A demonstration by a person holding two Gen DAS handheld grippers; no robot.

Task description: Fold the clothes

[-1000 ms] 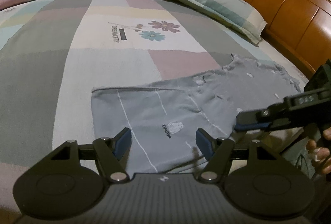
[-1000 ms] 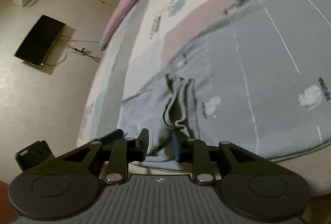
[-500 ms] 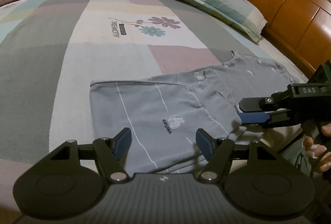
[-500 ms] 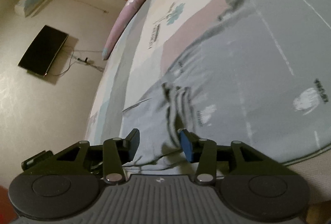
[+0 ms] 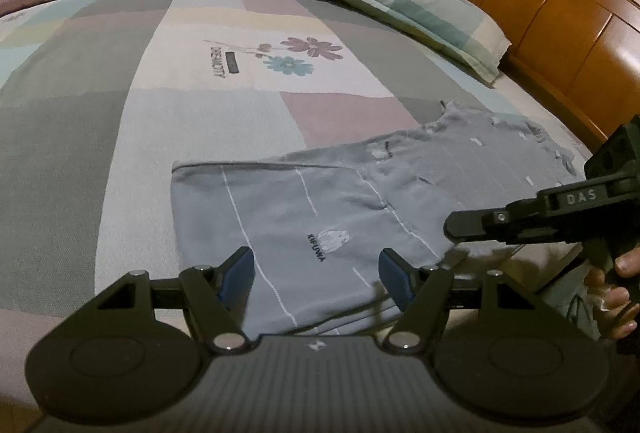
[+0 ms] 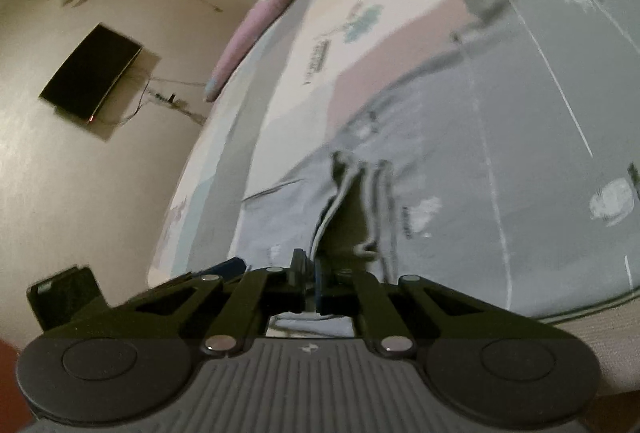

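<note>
One grey shirt (image 5: 328,217) with thin white stripes and a small printed logo lay partly folded on the patchwork bedspread (image 5: 120,105), near the bed's front edge and toward the headboard (image 5: 560,17) side. The right gripper (image 6: 311,275) had just closed its jaws, pinching the shirt's collar-side edge. The left gripper (image 5: 316,273) hovered over the hem, fingers (image 5: 240,273) spread, nothing between them. Wide bare bedspread lay behind and left of the shirt. One pillow (image 5: 404,9) sat well apart.
</note>
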